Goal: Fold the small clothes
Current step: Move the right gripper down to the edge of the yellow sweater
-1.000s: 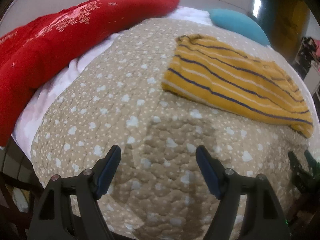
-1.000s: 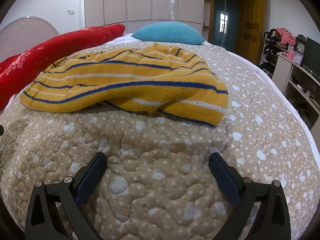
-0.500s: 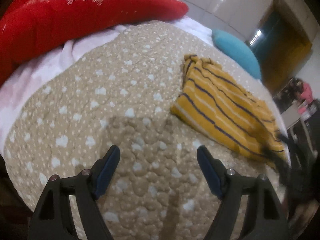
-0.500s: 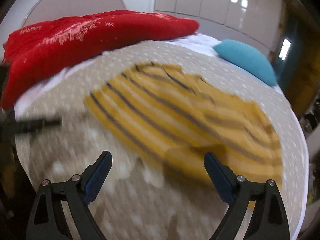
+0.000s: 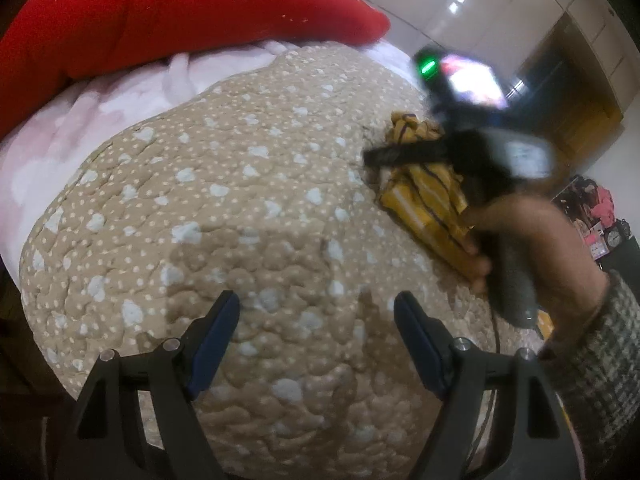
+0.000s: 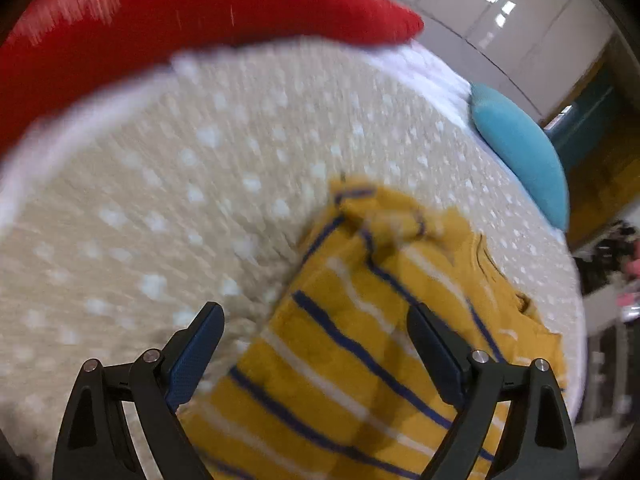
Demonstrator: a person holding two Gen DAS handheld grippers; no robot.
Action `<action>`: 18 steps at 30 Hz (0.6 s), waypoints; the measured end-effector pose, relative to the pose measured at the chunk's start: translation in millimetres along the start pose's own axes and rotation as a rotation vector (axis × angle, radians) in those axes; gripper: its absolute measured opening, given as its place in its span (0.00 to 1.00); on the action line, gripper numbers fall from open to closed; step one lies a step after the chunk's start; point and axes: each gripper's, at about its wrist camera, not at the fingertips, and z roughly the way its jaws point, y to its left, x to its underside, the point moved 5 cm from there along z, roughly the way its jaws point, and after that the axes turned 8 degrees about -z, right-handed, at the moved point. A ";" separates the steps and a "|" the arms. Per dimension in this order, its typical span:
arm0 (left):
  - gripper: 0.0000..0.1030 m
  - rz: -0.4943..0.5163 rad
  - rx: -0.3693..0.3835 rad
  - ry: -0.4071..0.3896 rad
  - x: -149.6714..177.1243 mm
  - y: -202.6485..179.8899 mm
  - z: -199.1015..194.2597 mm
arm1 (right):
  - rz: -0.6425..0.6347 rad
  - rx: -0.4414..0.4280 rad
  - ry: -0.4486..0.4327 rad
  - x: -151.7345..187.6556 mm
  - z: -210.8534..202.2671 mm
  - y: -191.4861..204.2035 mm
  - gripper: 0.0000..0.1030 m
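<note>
A yellow knit garment with blue and white stripes lies loosely folded on the beige dotted quilt. My right gripper hovers open above the garment's left end, pads clear of the cloth; this view is blurred by motion. In the left wrist view the garment shows at the right, partly hidden by a hand holding the right gripper's blurred body above it. My left gripper stands open over bare quilt, left of the garment, with nothing between its fingers.
A long red pillow lies along the far left of the bed over a white sheet. A blue pillow sits at the head. A cluttered shelf stands beyond the bed's right side.
My right gripper has swept fast to the left across the garment and rolled, and now appears in the left wrist view. My left gripper shifted and rolled, still open over bare quilt.
</note>
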 end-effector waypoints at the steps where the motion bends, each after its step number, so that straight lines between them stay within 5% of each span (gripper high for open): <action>1: 0.76 0.001 0.001 0.000 0.6 0.8 -0.9 | -0.010 0.021 0.039 4.1 11.2 4.0 0.92; 3: 0.76 0.000 0.003 -0.002 0.8 1.4 -2.2 | 0.022 0.032 0.021 9.2 11.3 1.5 0.88; 7: 0.76 0.003 -0.014 -0.002 2.3 1.8 -3.4 | 0.040 0.032 -0.005 13.3 2.3 -5.6 0.29; 10: 0.76 0.009 -0.037 -0.006 6.4 -0.2 -10.8 | 0.068 0.017 -0.023 17.3 0.8 -16.1 0.18; 18: 0.76 0.073 -0.100 -0.022 14.6 -24.1 -31.2 | 0.281 -0.179 -0.176 29.5 -39.9 -90.8 0.14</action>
